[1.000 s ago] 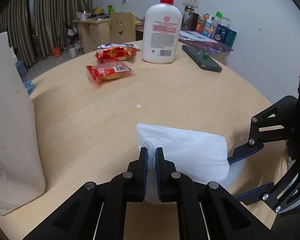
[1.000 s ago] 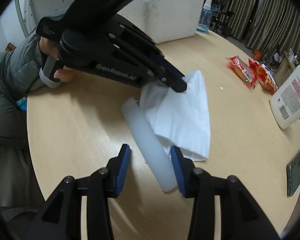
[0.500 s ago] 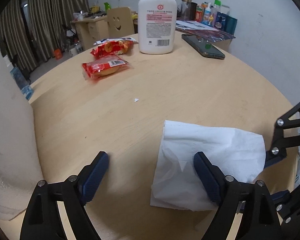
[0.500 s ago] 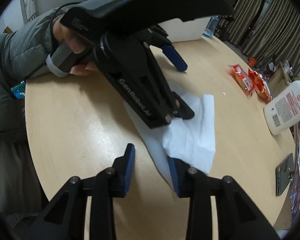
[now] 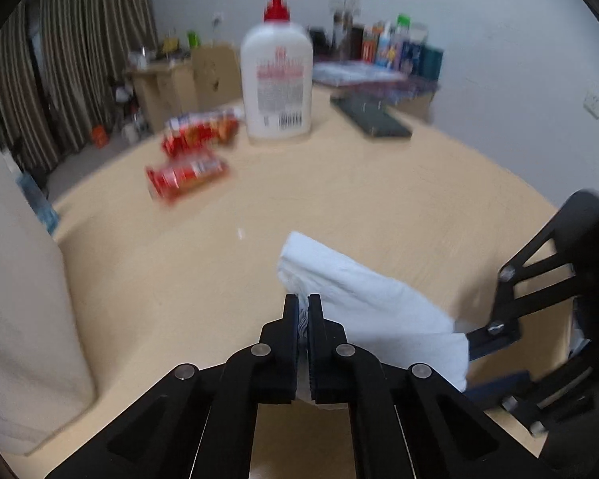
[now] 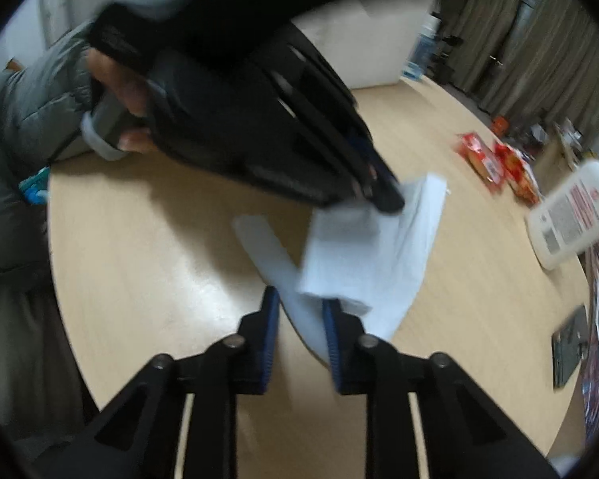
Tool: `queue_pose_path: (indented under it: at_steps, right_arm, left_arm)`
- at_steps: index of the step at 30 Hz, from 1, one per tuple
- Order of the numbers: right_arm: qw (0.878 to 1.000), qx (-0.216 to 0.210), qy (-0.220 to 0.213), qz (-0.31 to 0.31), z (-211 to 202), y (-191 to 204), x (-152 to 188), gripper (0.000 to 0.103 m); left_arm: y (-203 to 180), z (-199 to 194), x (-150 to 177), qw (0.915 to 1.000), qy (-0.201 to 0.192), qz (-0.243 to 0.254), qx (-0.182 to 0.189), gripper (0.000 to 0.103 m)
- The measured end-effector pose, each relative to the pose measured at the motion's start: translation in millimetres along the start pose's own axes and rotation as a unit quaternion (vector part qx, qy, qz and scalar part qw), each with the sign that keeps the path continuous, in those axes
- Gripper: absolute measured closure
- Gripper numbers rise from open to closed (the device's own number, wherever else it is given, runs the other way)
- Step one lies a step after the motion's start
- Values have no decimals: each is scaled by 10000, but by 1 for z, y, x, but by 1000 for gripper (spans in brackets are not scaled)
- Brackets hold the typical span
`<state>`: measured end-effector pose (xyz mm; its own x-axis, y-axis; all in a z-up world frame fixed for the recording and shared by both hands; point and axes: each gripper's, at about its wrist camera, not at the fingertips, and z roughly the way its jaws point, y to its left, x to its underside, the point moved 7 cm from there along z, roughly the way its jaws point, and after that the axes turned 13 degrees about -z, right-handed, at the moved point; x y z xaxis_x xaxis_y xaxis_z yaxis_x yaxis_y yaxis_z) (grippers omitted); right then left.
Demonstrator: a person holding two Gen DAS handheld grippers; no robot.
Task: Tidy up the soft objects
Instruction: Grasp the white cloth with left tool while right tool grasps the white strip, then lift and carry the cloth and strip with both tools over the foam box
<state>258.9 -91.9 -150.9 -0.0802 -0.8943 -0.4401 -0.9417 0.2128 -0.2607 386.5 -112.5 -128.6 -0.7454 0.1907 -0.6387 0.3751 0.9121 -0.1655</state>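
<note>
A white paper tissue [image 5: 363, 299] lies on the round wooden table [image 5: 379, 207], one edge lifted. My left gripper [image 5: 303, 303] is shut on the tissue's near edge; in the right wrist view its fingertips [image 6: 387, 199] pinch the tissue [image 6: 371, 247]. My right gripper [image 6: 299, 299] is partly open, with a white strip [image 6: 267, 247] and the tissue's lower part between its blue pads [image 6: 331, 319]. I cannot tell whether the pads touch it. The right gripper's frame [image 5: 539, 299] shows at the right of the left wrist view.
A white lotion pump bottle [image 5: 277, 80], two red snack packets [image 5: 187, 175], a dark phone [image 5: 371, 117] and papers sit at the far side. A large white foam block [image 5: 20, 299] stands at the left. The person's grey sleeve [image 6: 28, 119] is behind.
My left gripper, open half a second ago, has shut on the tissue's edge again and lifted it. My right gripper stays around the white strip and has narrowed slightly.
</note>
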Motion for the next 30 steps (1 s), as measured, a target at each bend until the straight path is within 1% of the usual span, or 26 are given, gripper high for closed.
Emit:
queue_pose_path:
  at_steps: [1,2,7,9,11,13,17,19,22,24,27,30]
  right_arm:
    - [9999,49,-20,104,-1,-3,1,88]
    - [9997,43,-44,244,-1,-7,2,90]
    - [9984,-10,-209,516,-6,-9,4,91]
    - [9979,-64,-259,591,-9,-7,6,92]
    - [9972,-73,-333,662,-14,-2,8,92]
    - [9959,-40,-464,770,-21,-3,9,92]
    - [9914,55,-818,1015,-35,-7,8,92]
    - [9879,39,-982,1201,-40,-8,9,92]
    - [9827,58,-1164,1439,-42,-10,8,92]
    - [9766,86,-1351,1670,-51,-8,12,92]
    - [9643,100,-1670,2053,-56,-12,10,92]
    - [9496,188,-1908,2480,-61,-22,15,92]
  left_arm:
    - [0,-6,-3,9999,-88,-29,49,99]
    - [1,-9,-4,9998,-96,-73,138,99]
    - [2,-15,-8,9998,-199,-60,37,99]
    - [6,-23,-15,9988,-450,-54,-179,99]
    - [14,-40,-25,9972,-694,-238,-156,99]
    - [22,-53,-32,9950,-885,-400,-210,99]
    - [30,-73,-39,9911,-1183,-530,-311,99]
    - [33,-81,-41,9889,-1295,-644,-348,99]
    - [36,-86,-41,9874,-1341,-750,-384,99]
    - [38,-90,-39,9851,-1448,-778,-503,99]
    - [40,-98,-37,9820,-1598,-833,-565,99]
    - [46,-112,-36,9755,-1855,-970,-671,99]
